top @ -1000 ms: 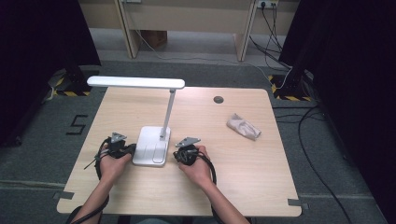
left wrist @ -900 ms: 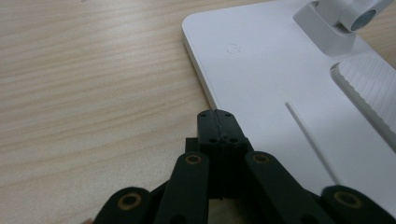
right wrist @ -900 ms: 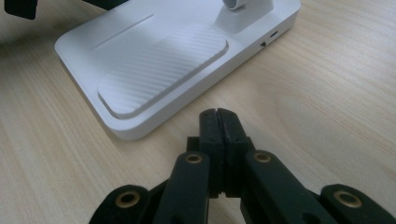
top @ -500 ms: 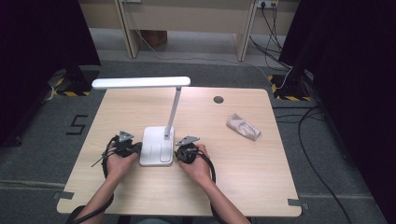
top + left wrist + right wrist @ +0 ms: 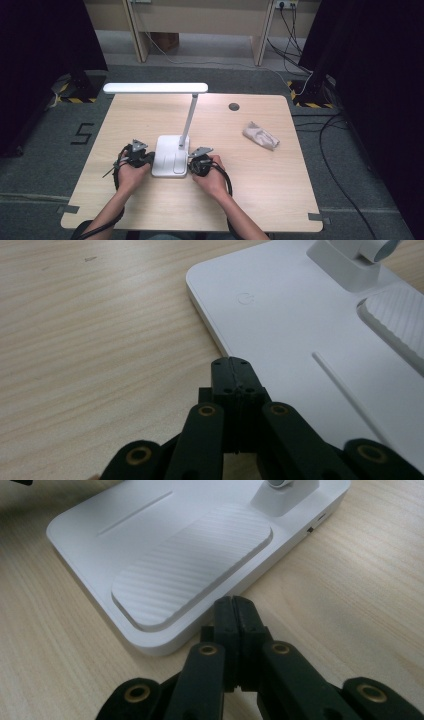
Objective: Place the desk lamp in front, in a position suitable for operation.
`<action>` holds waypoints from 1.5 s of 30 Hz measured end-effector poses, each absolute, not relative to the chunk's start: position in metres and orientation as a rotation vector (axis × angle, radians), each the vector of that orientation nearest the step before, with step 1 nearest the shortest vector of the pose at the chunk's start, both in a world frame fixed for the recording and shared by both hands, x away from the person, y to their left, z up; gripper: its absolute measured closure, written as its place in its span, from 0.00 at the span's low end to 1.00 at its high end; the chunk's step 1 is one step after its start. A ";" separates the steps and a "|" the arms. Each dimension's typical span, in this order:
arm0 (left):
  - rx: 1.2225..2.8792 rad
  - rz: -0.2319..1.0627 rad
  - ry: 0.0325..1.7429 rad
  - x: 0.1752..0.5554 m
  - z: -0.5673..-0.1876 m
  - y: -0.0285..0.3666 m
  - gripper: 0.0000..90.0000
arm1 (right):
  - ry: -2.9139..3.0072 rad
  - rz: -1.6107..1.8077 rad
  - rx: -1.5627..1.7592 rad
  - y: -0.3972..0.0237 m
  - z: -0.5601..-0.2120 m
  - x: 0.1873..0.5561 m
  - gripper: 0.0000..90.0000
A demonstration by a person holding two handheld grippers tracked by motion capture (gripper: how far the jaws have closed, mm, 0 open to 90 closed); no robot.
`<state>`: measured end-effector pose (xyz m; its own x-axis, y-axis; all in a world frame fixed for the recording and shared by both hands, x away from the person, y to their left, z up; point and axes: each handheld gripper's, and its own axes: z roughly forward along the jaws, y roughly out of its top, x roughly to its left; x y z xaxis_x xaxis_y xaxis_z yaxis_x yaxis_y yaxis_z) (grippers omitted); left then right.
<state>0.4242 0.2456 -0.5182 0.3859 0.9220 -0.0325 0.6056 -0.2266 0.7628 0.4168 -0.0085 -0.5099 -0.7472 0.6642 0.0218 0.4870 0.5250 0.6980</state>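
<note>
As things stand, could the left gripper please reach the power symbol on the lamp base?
Probably yes. The left gripper, jaws shut, sits at the edge of the lamp base, and the power symbol lies just ahead across bare white surface, with nothing between.

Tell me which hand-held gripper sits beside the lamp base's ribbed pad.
The right hand-held gripper: its shut jaws point at the lamp base edge by the ribbed pad. The left hand-held gripper faces the smooth side with the power symbol.

surface: we see a light wooden table (image 5: 150,200) | on it: our white desk lamp (image 5: 171,155) near the front edge | crumpled wrapper (image 5: 260,135) right
</note>
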 end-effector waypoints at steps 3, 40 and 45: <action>1.952 0.565 1.295 0.423 -0.518 0.242 1.00 | 2.536 1.019 0.943 -0.011 -0.509 0.414 1.00; 2.056 0.532 1.115 0.404 -0.516 0.166 1.00 | 2.550 0.892 0.967 -0.085 -0.501 0.387 1.00; 2.053 0.519 1.111 0.400 -0.516 0.162 1.00 | 2.546 0.869 0.962 -0.089 -0.500 0.385 1.00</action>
